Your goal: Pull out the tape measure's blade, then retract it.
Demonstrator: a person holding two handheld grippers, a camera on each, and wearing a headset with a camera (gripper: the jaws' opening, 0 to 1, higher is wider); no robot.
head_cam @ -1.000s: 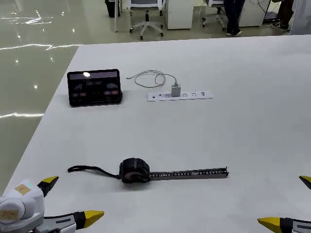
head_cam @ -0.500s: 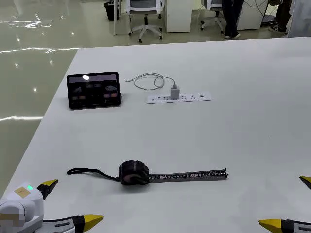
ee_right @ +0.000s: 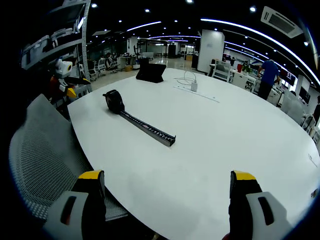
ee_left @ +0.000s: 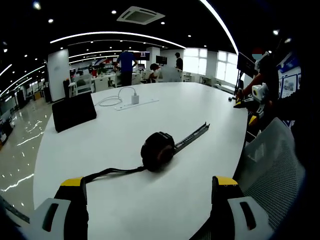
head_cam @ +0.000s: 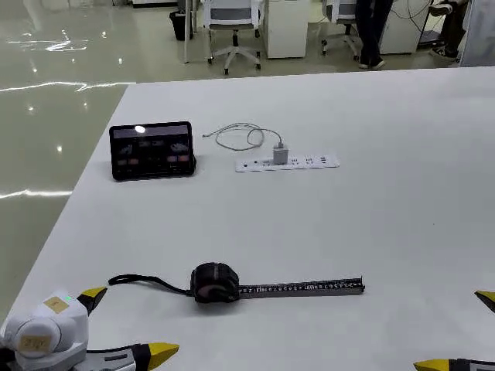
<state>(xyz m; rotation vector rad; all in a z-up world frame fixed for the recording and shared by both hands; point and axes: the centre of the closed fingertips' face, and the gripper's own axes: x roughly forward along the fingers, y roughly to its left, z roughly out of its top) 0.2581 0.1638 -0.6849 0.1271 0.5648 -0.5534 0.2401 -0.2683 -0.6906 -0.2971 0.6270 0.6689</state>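
At the near edge of the table [head_cam: 371, 193] the left gripper [head_cam: 128, 325] and the right gripper [head_cam: 460, 332] both stand with jaws spread wide and nothing between them, as they did a second ago. The small downward slide of the whole head view is the headset tilting, not the things moving. Just beyond the grippers, nearer the left one, the tape measure [head_cam: 214, 282] rests on the table, its strap [head_cam: 143, 281] trailing toward the left edge and its blade [head_cam: 302, 288] run out flat toward the right, the same length showing as before. So nothing on the table has changed in this last second. The pull-out looks done, the blade seems to be held out by its lock, and the retract is not yet begun, with neither gripper touching the case. Farther back by the left edge a tablet [head_cam: 151, 150] stands propped. Beside it, toward the middle, lies a power strip [head_cam: 309, 162] with a charger [head_cam: 279, 154] and a looped cable [head_cam: 236, 136], well apart from the work
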